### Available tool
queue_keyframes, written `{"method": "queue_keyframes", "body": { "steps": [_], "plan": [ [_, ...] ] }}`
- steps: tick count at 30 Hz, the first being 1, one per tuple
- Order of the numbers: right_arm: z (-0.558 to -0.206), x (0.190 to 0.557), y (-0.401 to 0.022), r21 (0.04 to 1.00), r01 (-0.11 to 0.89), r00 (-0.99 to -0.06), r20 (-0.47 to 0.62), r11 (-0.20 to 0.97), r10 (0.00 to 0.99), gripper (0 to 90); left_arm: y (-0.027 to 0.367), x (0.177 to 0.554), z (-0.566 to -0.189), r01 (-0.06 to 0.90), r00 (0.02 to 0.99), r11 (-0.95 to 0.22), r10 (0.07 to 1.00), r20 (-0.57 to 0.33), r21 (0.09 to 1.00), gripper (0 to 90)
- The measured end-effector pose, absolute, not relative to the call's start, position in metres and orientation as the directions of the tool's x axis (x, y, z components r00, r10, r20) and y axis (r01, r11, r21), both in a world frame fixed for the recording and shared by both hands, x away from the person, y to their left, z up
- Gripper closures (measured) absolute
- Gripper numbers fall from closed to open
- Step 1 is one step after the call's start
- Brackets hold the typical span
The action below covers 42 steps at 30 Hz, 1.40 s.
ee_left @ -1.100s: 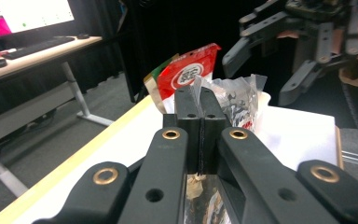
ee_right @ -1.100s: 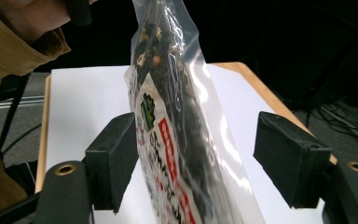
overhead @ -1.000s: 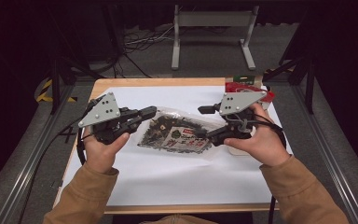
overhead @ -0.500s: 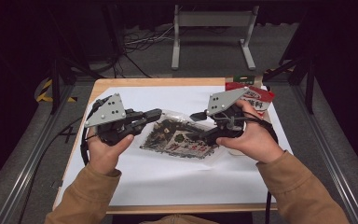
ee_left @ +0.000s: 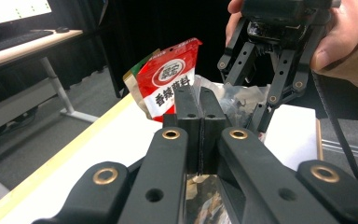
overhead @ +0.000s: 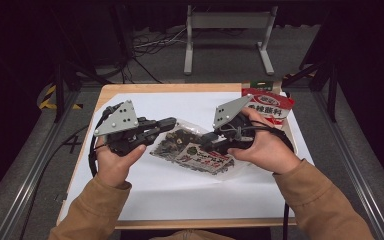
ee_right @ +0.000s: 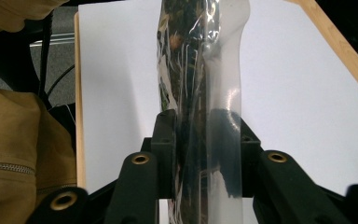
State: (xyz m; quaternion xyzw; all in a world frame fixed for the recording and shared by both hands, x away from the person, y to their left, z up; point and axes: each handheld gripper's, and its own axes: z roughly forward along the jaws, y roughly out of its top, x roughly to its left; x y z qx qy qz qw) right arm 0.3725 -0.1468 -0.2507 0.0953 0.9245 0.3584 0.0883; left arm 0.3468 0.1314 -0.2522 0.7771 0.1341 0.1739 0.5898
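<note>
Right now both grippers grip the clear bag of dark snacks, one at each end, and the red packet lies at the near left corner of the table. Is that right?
Not quite: the red packet lies at the far right corner of the table, as the high view shows. The rest holds: the left gripper and the right gripper each clamp an end of the clear bag.
</note>
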Motion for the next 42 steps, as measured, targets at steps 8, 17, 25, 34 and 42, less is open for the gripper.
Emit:
{"method": "queue_keyframes", "body": {
  "steps": [8, 17, 25, 34, 42],
  "plan": [
    [-0.249, 0.370, -0.148, 0.671, 0.163, -0.963, -0.051, 0.724, 0.264, 72.9, 0.131, 0.349, -0.254, 0.012, 0.912, -0.240, 0.401, 0.088, 0.971, 88.2],
    [-0.247, 0.373, -0.166, 0.740, 0.184, -0.951, -0.031, 0.647, 0.307, 73.6, 0.148, 0.346, -0.253, 0.038, 0.900, -0.140, 0.435, 0.027, 0.989, 58.3],
    [-0.247, 0.372, -0.185, 0.793, 0.185, -0.942, -0.027, 0.581, 0.336, 73.7, 0.166, 0.342, -0.254, 0.033, 0.868, -0.131, 0.496, 0.037, 0.991, 47.7],
    [-0.245, 0.368, -0.220, 0.890, 0.148, -0.914, -0.042, 0.430, 0.403, 73.8, 0.183, 0.340, -0.268, 0.057, 0.841, -0.121, 0.541, 0.018, 0.991, 46.6],
    [-0.248, 0.367, -0.240, 0.924, 0.129, -0.893, -0.050, 0.361, 0.447, 73.9, 0.188, 0.342, -0.282, 0.083, 0.832, -0.137, 0.554, 0.007, 0.987, 46.5]
  ]
}}
